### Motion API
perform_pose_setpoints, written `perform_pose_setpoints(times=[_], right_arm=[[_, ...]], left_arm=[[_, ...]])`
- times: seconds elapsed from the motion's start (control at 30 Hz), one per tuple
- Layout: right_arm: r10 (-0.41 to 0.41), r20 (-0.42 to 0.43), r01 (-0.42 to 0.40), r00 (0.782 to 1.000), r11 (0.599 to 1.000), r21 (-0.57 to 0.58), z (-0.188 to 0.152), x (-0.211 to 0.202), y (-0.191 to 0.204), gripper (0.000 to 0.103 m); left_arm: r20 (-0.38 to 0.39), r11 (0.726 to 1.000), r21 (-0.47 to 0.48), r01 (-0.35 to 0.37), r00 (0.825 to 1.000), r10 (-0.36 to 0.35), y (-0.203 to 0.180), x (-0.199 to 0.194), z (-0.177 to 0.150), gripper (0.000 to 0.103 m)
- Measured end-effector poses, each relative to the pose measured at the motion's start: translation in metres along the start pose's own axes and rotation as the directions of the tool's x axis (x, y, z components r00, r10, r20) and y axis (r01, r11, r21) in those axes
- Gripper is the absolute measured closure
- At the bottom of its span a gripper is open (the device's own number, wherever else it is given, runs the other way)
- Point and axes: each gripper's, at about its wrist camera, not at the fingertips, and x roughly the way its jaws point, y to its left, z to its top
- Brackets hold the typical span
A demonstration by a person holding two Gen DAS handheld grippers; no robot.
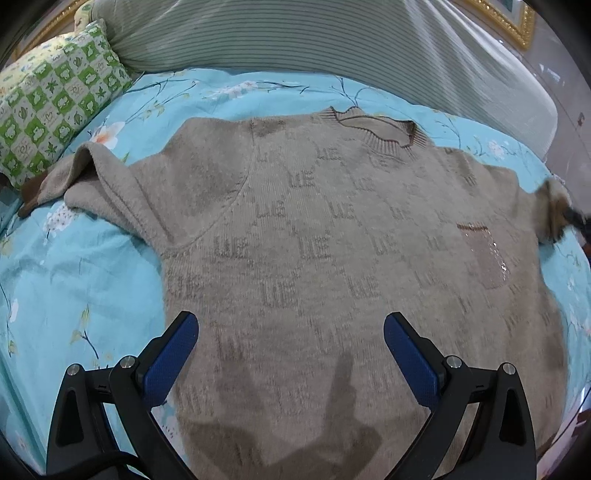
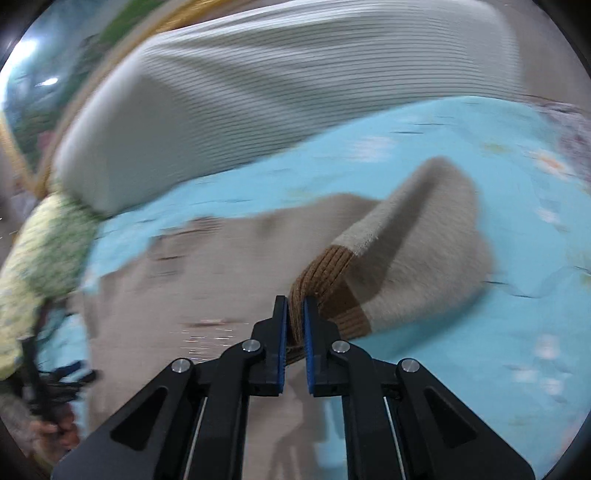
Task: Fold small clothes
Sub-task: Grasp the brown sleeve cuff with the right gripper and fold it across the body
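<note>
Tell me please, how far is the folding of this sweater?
Done: the sweater lies spread flat on the bed sheet. In hand: the right gripper pinches the brown sleeve cuff. The left gripper is open above the hem. Left: every fold; the other sleeve is still out.

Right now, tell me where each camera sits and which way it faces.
Left wrist: rides the left gripper, above the beige sweater on the blue floral sheet, facing the collar and striped headboard; its open fingers show.
Right wrist: rides the right gripper, low beside the sweater's raised sleeve, fingers shut on the brown cuff.
Shared: sweater, sheet, headboard, green pillow.
</note>
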Motion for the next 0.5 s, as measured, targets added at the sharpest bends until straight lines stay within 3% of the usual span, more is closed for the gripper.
perform_pose_setpoints(times=[0.13, 0.23, 0.37, 0.5], right_arm=[[0.191, -0.068, -0.195, 0.979, 0.979, -0.066, -0.002, 0.04, 0.081, 0.094], [0.27, -0.131, -0.283, 0.954, 0.954, -0.097, -0.009, 0.071, 0.129, 0.094], [0.352, -0.238, -0.385, 0.905, 0.916, -0.11, -0.027, 0.116, 0.187, 0.094], [0.38, -0.318, -0.433, 0.869, 0.894, -0.114, -0.049, 0.15, 0.227, 0.094]], left_arm=[[0.002, 1.0, 0.008, 0.003, 1.0, -0.003, 0.005, -0.005, -0.006, 0.002], [0.003, 1.0, 0.004, 0.012, 1.0, -0.012, 0.013, -0.009, -0.009, 0.002], [0.013, 1.0, 0.006, -0.001, 1.0, 0.001, 0.023, -0.013, -0.01, 0.002], [0.002, 1.0, -0.01, -0.008, 1.0, 0.008, 0.033, -0.01, -0.007, 0.002]])
